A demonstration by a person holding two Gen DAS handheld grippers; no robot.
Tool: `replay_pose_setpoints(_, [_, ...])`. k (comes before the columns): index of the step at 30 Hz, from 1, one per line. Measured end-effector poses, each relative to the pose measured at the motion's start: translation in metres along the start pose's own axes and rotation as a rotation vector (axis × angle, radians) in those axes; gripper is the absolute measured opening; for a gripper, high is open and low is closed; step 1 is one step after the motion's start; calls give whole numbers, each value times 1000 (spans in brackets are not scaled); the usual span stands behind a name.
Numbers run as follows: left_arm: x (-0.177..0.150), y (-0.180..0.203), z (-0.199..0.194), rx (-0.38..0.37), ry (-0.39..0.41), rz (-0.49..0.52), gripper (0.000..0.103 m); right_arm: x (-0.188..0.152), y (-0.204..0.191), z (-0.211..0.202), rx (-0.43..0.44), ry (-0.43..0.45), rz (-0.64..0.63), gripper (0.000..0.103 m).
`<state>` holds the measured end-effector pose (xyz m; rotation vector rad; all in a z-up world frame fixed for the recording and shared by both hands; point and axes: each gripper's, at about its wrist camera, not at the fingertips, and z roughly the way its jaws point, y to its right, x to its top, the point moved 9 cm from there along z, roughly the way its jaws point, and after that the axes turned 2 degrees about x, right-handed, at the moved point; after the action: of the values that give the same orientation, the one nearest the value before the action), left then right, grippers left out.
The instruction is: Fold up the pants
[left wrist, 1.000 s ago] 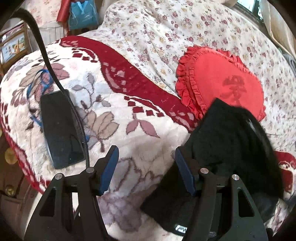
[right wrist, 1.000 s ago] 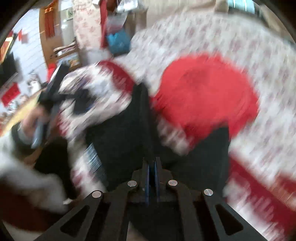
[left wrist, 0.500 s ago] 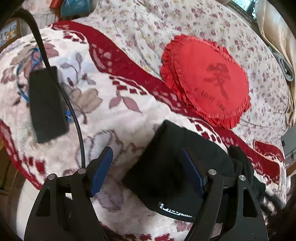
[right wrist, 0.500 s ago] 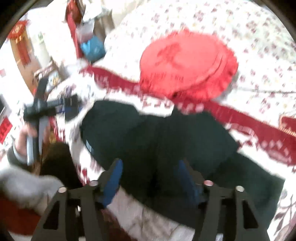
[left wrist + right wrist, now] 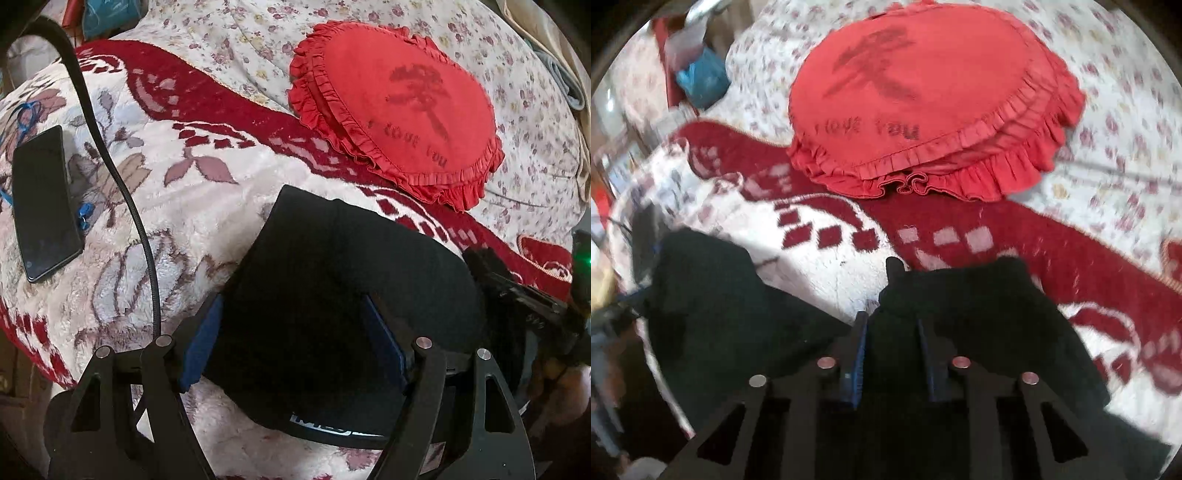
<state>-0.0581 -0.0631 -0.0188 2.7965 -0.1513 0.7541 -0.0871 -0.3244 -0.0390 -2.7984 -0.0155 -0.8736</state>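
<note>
Nearest to me, the left hand-held gripper [image 5: 291, 339] is spread wide, with the black pants [image 5: 332, 295] lying between its blue pads, which hold nothing. The right hand-held gripper [image 5: 892, 354] has its jaws partly apart around a raised bunch of the same pants [image 5: 960, 314]; whether it really pinches the cloth I cannot tell. The pants lie on the plush flowered blanket [image 5: 207, 206] of the bed, one part already laid over.

I think the danger is here: if the right side takes only the top layer, the fold beneath can slide and open again, because the blanket is soft and uneven. The black cable [image 5: 122, 184] hangs just beside the left gripper and could catch the cloth.

Farther left lies a dark phone [image 5: 44, 206]; a wide sweep could push it off the edge. Farthest, the red heart pillow [image 5: 399, 110] sits near the pants, so there is little room to spread them.
</note>
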Motion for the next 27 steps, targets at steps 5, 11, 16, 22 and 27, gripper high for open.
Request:
replay_pose_setpoints(5, [-1,-6,0,-9,-5,-20,76,-21,58,-114,-12,189,148,9])
replay_pose_setpoints(11, [-2,-5,-4,-12,2,-38,76,-126,158,-176,-268,67,301,11])
replay_pose_setpoints(16, [-4,3,-7,7,4,-14,77,-173,197,-174,-362,-29,415,43])
replay_pose_setpoints(22, [-2,0,-7,14,0,-19,77,-138,183,-191,-332,68,404,47])
replay_pose_setpoints(27, [-1,1,-4,2,-7,-27,76,-75,81,-146,-31,127,197,47])
